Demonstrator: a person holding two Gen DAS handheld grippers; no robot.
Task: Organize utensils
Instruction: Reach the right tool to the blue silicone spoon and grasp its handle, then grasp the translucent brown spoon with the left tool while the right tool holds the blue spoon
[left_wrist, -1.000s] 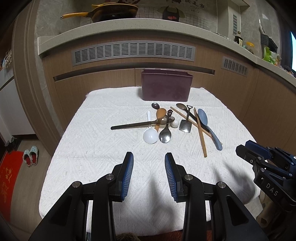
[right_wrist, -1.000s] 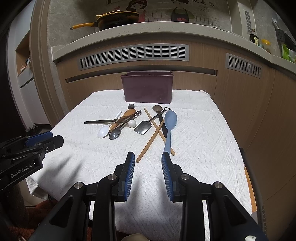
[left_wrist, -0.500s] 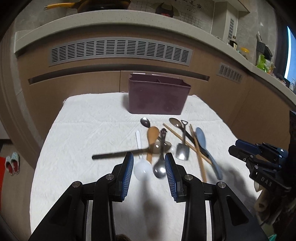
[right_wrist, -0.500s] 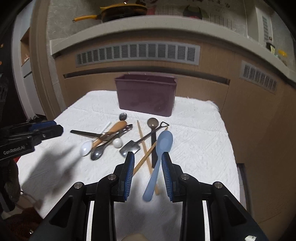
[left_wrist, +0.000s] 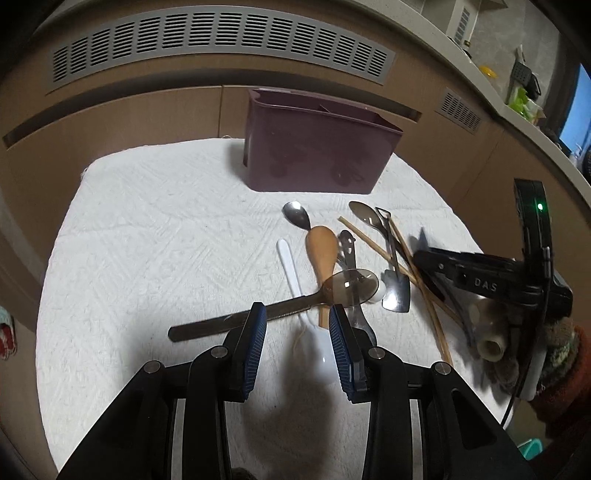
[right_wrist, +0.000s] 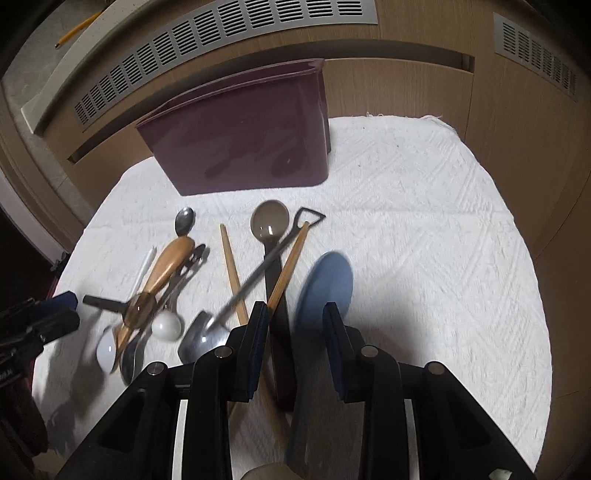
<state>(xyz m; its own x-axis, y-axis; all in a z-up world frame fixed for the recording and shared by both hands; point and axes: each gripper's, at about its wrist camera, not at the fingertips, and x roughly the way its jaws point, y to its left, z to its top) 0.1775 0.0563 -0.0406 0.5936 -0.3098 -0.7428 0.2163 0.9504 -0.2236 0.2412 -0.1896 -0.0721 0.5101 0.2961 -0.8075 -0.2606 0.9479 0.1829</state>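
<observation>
1. Purple holder (left_wrist: 317, 155): a tall rectangular bin with an inner divider, upright at the far edge of the white cloth (left_wrist: 147, 240), backed by the wooden cabinet front (left_wrist: 110, 122) and its grey vent grille (left_wrist: 221, 40). Every place below is given from this holder.

2. Small steel spoon (left_wrist: 296, 214): nearest the holder, just in front of its near wall.

3. Wooden spoon (left_wrist: 322, 254): directly nearer you than the steel spoon, its bowl end toward the holder.

4. White plastic spoon (left_wrist: 291, 269): beside the wooden spoon, handle tip toward the holder, bowl nearest you.

5. Long dark-handled spoon (left_wrist: 347, 284): translucent brown bowl lying across the wooden spoon, handle running off away from the 2 chopsticks.

6. 2 wooden chopsticks (right_wrist: 231, 266): in front of the holder's other end, crossing among a second brown translucent spoon (right_wrist: 269, 221) and a shovel-shaped steel spoon (right_wrist: 207, 336) with a triangular loop handle.

7. Blue rice paddle (right_wrist: 325, 280): furthest of the pile from the holder's centre, blurred in your right wrist view.

8. Your left gripper (left_wrist: 297, 347): fingers apart and empty, poised on the near side of the pile from the holder, over the white spoon's bowl and the dark handle.

9. Your right gripper (right_wrist: 295, 343): fingers apart, gripping nothing, with the paddle's blade and a dark handle showing in the gap; whether either pad touches them cannot be told.
</observation>
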